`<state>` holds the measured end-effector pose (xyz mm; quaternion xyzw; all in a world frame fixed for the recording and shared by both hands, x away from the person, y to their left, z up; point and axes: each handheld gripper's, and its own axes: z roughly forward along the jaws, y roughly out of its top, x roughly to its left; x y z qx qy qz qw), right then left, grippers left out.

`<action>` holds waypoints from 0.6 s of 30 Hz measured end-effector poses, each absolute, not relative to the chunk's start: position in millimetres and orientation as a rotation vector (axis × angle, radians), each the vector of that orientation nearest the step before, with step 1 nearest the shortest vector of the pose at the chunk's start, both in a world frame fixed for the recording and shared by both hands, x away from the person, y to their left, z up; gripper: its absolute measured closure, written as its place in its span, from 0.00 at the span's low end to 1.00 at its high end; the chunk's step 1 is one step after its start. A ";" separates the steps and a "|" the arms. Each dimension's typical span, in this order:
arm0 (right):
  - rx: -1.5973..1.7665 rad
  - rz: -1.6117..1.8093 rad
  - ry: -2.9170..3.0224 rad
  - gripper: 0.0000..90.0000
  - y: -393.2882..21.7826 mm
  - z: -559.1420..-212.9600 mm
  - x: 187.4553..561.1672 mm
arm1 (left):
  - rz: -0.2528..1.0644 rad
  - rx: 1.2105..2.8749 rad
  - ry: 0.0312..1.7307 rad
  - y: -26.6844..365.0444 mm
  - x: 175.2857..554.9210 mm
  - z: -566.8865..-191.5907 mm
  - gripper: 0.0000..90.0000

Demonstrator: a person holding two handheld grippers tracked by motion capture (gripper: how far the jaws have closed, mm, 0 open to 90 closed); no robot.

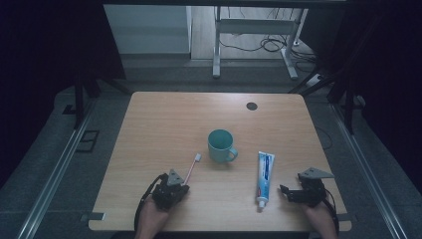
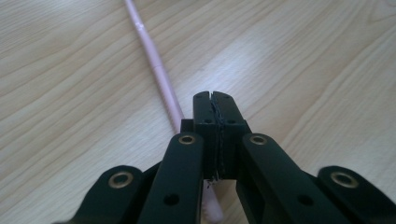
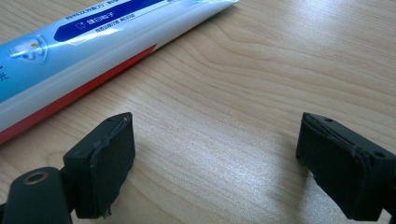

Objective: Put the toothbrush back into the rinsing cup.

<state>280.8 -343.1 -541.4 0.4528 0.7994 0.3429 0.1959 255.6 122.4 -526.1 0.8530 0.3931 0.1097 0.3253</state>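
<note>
Left gripper (image 2: 215, 100) jaws pressed together, nothing between; pink toothbrush (image 2: 156, 70) lies just beside on table (image 1: 164, 112), left of teal mug (image 1: 221, 145). Open, straddle handle squarely before closing. Right gripper (image 3: 212, 154) wide open, empty, beside toothpaste tube (image 3: 88, 56).

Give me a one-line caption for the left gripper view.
Left claw, jaws shut, beside a pink toothbrush lying on the wooden table.

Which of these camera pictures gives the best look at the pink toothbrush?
The high view: it shows the whole toothbrush, white head to handle, lying beside the green cup. The left gripper view shows its pink handle close up, running beside and under the shut left tongs.
</note>
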 end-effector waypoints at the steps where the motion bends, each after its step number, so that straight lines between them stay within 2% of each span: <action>1: 1.271 0.960 2.239 0.13 -343.0 -541.3 280.7 | 0.293 2.233 1.040 124.4 256.1 -526.2 0.99; 10: 1.271 0.960 2.239 0.13 -343.0 -541.3 280.7 | 0.348 2.228 1.091 145.4 261.5 -525.4 0.97; 18: 1.271 0.960 2.239 0.13 -343.0 -541.3 280.7 | 0.345 2.218 1.103 152.2 264.0 -524.1 0.96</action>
